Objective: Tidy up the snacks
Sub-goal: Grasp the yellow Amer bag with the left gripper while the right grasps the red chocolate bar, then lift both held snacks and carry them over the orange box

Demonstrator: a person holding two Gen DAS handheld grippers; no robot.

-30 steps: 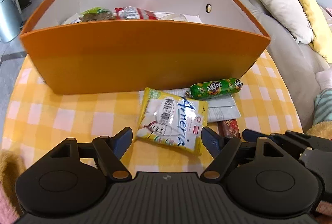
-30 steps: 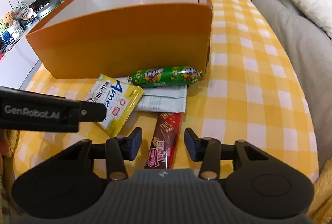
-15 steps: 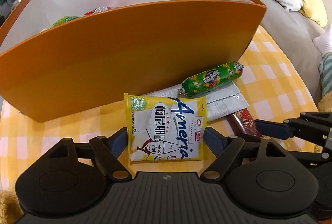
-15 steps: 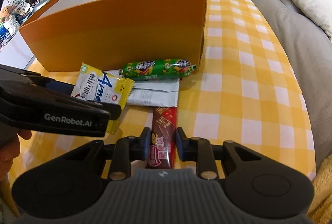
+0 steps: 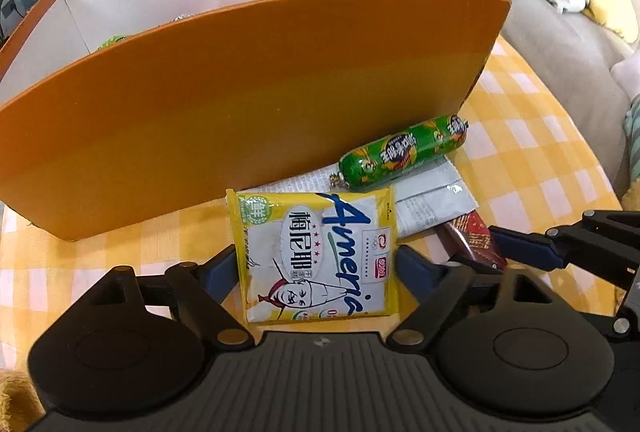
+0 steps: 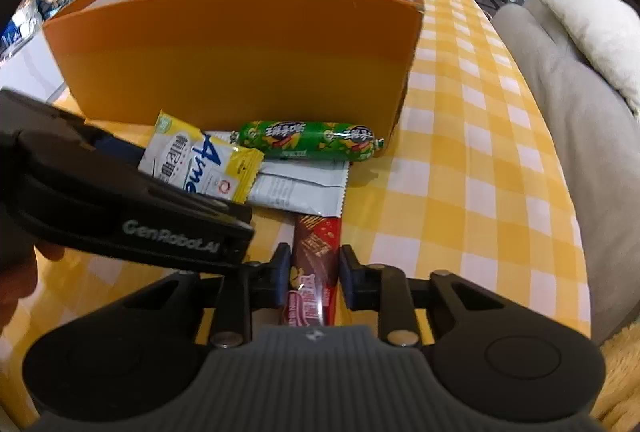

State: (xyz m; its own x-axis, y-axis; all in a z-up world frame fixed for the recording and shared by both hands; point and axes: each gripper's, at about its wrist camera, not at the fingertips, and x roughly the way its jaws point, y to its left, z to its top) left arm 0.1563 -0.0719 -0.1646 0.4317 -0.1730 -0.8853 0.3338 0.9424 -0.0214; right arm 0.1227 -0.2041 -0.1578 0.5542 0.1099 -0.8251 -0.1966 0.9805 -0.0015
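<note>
Right gripper [image 6: 311, 274] clamped on the red bar [image 6: 314, 252]; left gripper [image 5: 318, 266], closing, straddles the yellow packet [image 5: 320, 252]. Orange box [image 5: 248, 104] looms behind; green sausage [image 5: 404, 150] on a silver sachet [image 5: 432, 196], checked tablecloth [image 6: 480, 168], sofa [image 6: 568, 120] beside.

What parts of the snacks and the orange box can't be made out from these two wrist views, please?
- Orange box contents: left wrist view, front wall hides all but slivers; right wrist view shows none.
- Silver packet: both views, yellow packet and green sausage overlap it.
- Red bar: right gripper hides its near end.
</note>
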